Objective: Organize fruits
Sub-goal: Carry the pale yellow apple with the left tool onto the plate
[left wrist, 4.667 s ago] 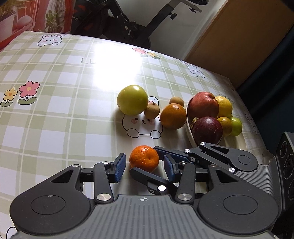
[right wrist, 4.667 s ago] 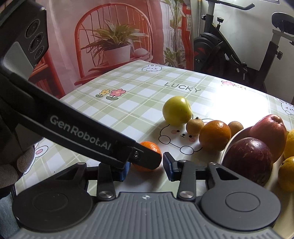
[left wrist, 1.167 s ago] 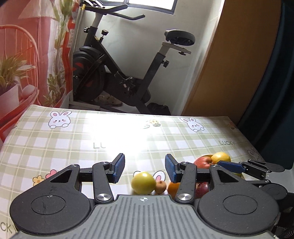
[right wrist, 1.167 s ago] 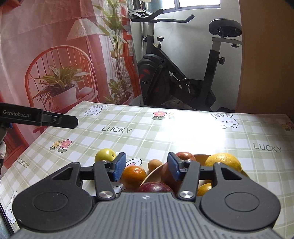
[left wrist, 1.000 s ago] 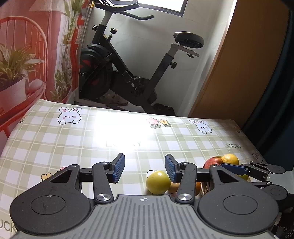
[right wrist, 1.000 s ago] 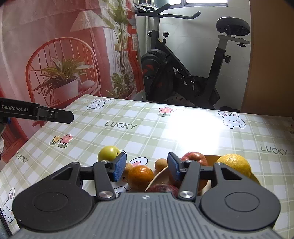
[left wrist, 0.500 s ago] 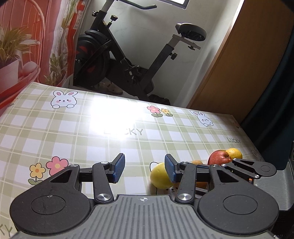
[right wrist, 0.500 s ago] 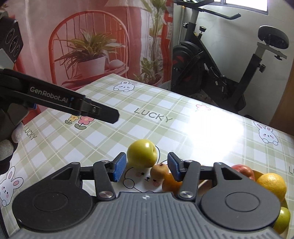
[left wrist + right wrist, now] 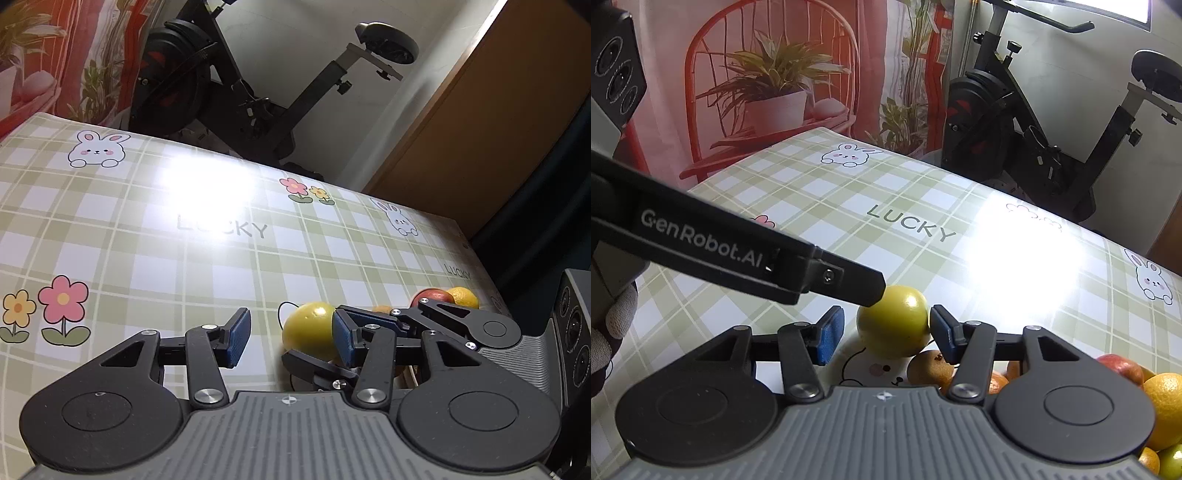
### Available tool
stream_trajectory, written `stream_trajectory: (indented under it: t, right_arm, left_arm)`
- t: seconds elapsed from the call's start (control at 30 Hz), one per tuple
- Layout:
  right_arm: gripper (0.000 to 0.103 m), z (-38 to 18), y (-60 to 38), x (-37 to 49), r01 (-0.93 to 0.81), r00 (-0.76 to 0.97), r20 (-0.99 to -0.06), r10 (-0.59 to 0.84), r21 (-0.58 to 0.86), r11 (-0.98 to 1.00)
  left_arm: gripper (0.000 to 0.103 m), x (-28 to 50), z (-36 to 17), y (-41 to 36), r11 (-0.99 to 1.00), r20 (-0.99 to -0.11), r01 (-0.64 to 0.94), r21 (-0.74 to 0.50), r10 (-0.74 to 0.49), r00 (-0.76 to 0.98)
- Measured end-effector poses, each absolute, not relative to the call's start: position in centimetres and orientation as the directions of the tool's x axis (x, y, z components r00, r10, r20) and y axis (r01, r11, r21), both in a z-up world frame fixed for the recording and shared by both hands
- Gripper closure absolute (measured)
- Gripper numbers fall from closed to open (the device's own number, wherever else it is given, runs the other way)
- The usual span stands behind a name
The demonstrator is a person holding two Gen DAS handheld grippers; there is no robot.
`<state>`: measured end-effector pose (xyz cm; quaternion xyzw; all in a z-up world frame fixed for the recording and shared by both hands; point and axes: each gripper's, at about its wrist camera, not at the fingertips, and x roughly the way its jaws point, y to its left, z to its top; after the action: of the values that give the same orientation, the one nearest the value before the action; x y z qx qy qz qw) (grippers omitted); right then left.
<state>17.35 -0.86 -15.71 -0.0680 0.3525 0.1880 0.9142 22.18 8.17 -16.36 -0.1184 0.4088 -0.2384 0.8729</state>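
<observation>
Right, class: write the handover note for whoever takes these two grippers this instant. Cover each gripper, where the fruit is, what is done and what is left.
Right gripper: open, its jaws either side of the green apple, not closed on it.
Left gripper: open and empty; one finger tip reaches near the apple.
Loose on the table: the apple, a small brown fruit and an orange.
Piled at the right: red apple and other citrus.
Left: close on the apple, move it to the pile, then the other loose fruit.
</observation>
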Motion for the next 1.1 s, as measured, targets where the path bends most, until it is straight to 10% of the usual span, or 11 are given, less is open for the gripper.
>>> stream_trajectory:
  t: [1.1]
  right_arm:
    - [0.056,-14.3,-0.7,14.1,-0.411,0.735,-0.580,0.351,0.030,0.911]
  left_arm:
    - [0.053,19.9,-15.4,7.6,0.849,-0.624,0.352,-0.394,-0.528,0.576]
